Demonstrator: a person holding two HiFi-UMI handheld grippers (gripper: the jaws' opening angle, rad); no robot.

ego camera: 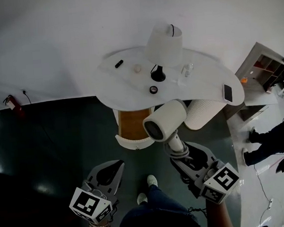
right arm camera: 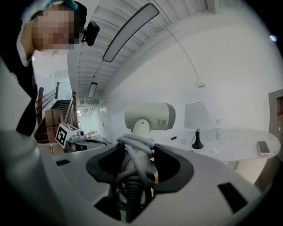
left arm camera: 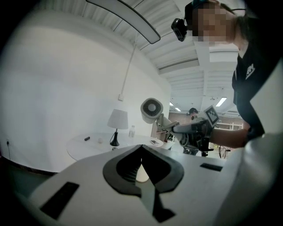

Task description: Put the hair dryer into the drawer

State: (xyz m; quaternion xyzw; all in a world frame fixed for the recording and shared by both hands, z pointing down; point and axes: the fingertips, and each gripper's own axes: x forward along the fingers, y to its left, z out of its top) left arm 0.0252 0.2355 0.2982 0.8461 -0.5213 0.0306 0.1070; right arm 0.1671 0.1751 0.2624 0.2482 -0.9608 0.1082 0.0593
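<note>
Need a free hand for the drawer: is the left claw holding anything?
No, the left claw is shut on nothing; the right claw grips the hair dryer.

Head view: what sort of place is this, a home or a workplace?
Probably a staged room corner in an office or lab: a white table with a lamp by a bare wall, under a long ceiling light panel, with open shelving nearby.

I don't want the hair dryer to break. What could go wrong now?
The right gripper holds the hair dryer only by its handle, with cord wound around, so the head might twist or slip. The open drawer sticks out below the table, so the head could bump it going in.
</note>
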